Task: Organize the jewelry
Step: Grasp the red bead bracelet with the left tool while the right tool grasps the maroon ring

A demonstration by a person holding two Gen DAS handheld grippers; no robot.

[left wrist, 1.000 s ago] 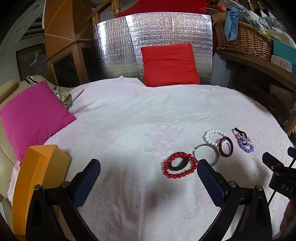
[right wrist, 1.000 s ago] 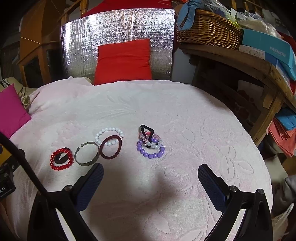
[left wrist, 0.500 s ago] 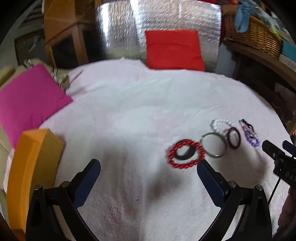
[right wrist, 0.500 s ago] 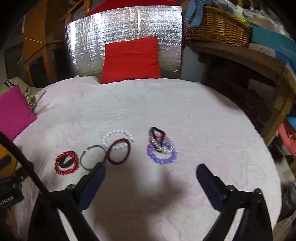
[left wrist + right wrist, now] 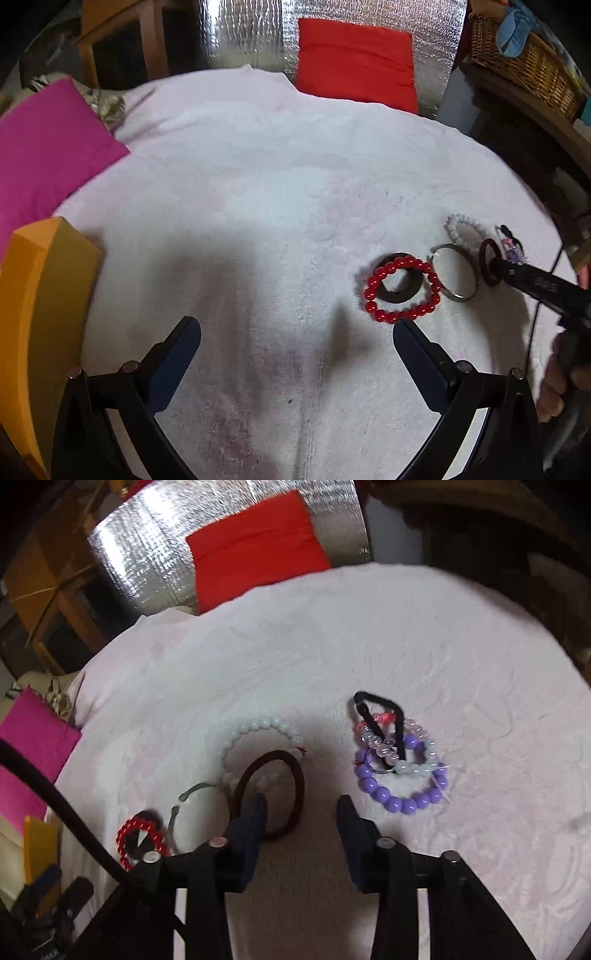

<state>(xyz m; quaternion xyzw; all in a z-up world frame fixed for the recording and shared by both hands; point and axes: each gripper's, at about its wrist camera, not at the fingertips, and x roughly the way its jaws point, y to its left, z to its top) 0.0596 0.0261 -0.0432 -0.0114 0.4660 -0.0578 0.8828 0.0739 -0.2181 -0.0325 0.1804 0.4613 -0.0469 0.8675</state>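
My right gripper (image 5: 301, 805) sits low over the brown band (image 5: 271, 794): its left finger (image 5: 245, 827) lies over the band's near-left arc, the right finger is just outside the band's right side, toward the purple beads (image 5: 402, 788). So the band's near-right arc sits in the gap, a touch left of center. I can't tell if the pads touch it yet. Jaws are about half open, nothing held.

The band is an oval w/ its long axis running away from the gripper and leaning right, far end overlapping the white beads (image 5: 258, 731). It looks thin, soft, elastic, dark brown, lying flat on the pink blanket (image 5: 369, 627). My guess: it'll squash and slip if pinched too shallow.

The right gripper is clearly the nearer one. My left gripper (image 5: 295, 339) is wide open, empty, well apart from the band (image 5: 489, 267); nearest to it is the red beads (image 5: 402, 290), which ring a dark hoop (image 5: 397, 291), w/ the metal bangle (image 5: 456, 273) between those 2 and the band.

Left of the band in the right view: bangle (image 5: 184, 801), then red beads (image 5: 138, 834). The purple beads carry a black tie (image 5: 380, 720) and clear pink beads on top.
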